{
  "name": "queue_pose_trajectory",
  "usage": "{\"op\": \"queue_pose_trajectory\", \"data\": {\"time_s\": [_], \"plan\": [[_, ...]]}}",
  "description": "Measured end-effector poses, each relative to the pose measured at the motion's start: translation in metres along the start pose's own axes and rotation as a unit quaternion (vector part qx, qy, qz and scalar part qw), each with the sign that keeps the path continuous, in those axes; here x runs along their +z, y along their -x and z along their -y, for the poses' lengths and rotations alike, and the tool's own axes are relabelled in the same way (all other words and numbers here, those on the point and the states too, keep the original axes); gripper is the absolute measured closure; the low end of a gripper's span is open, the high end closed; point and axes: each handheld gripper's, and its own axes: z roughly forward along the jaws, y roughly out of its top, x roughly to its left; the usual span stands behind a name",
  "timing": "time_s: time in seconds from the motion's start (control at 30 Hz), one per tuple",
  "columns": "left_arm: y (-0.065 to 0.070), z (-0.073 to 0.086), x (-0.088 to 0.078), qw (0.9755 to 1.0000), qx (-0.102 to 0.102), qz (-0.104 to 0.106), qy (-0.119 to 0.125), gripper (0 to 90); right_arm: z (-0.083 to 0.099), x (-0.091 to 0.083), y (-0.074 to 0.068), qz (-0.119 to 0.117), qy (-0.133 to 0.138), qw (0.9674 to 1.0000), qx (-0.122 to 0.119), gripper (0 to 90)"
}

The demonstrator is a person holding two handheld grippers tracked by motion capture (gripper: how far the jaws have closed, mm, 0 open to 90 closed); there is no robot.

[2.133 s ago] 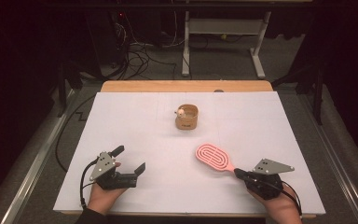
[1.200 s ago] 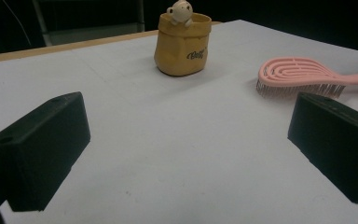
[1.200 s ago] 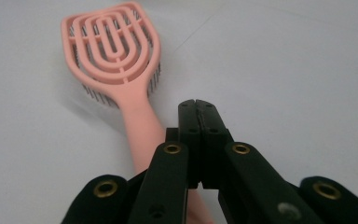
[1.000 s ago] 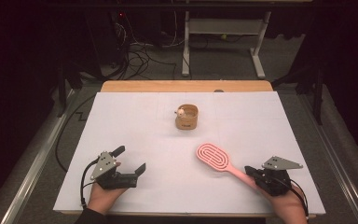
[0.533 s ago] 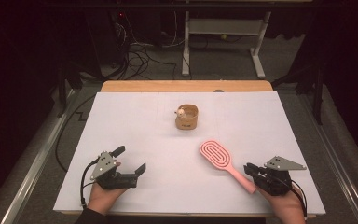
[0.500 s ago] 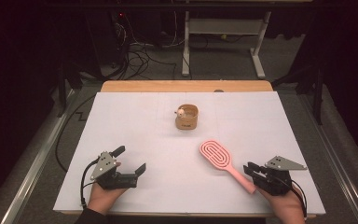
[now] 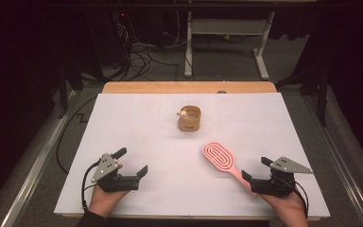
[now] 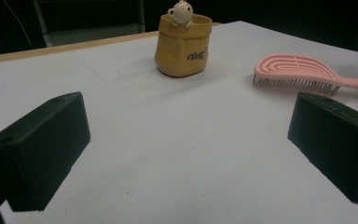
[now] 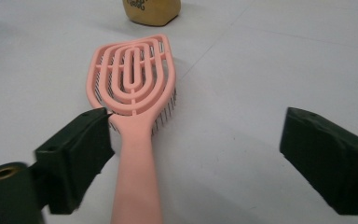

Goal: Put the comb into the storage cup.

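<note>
Right gripper (image 9: 193, 161): fingers (image 9: 74, 154) standing spread wide, having just been opening; the pink hairbrush's handle is lying between them, hard by the left-hand finger in the right gripper view and apparently no longer pinched. In the high view this gripper (image 7: 260, 170) is resting low on the counter (image 7: 142, 123), held in the person's right hand.

Pink hairbrush (image 9: 133, 88): lying flat on the counter, bristles down, free of any grip. Its long axis is running straight away from the right fingers, handle end nearest them and the oval head pointing outward toward the counter's middle. In the high view the hairbrush (image 7: 220, 158) is slanting from the right fingers up and to the left. The head is showing an open pattern of concentric loops, with dark bristles visible under its edge; the handle is smooth and tapered.

Left gripper (image 8: 182, 140): fingers (image 8: 42, 149) spread, nothing between them, counter bare beneath. The hairbrush is lying well ahead and to the right of them, side-on; the right hand is plainly the nearer.

Farther out: a yellow pot (image 7: 189, 119) with a small figure at its rim is standing upright beyond the brush head, apart from it.

Judgement: a fresh grip would be meeting the handle first, across its length.
</note>
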Motion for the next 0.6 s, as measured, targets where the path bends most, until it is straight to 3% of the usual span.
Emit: {"op": "queue_pose_trajectory", "data": {"time_s": [0.17,0.37,0.6], "plan": [[0.001,0.001,0.001,1.0000,0.003,0.000,-0.002,0.0,-0.005,0.001,-0.009,-0.005,-0.002,0.9998,-0.021,0.0],[0.001,0.001,0.002,0.9999,0.010,-0.005,-0.004,0.0,-0.016,0.004,-0.020,-0.001,-0.010,0.9995,-0.028,0.0],[0.001,0.001,0.001,1.0000,0.004,0.003,-0.004,0.0,-0.040,0.019,-0.024,-0.005,-0.055,0.9976,-0.042,0.0]]}}
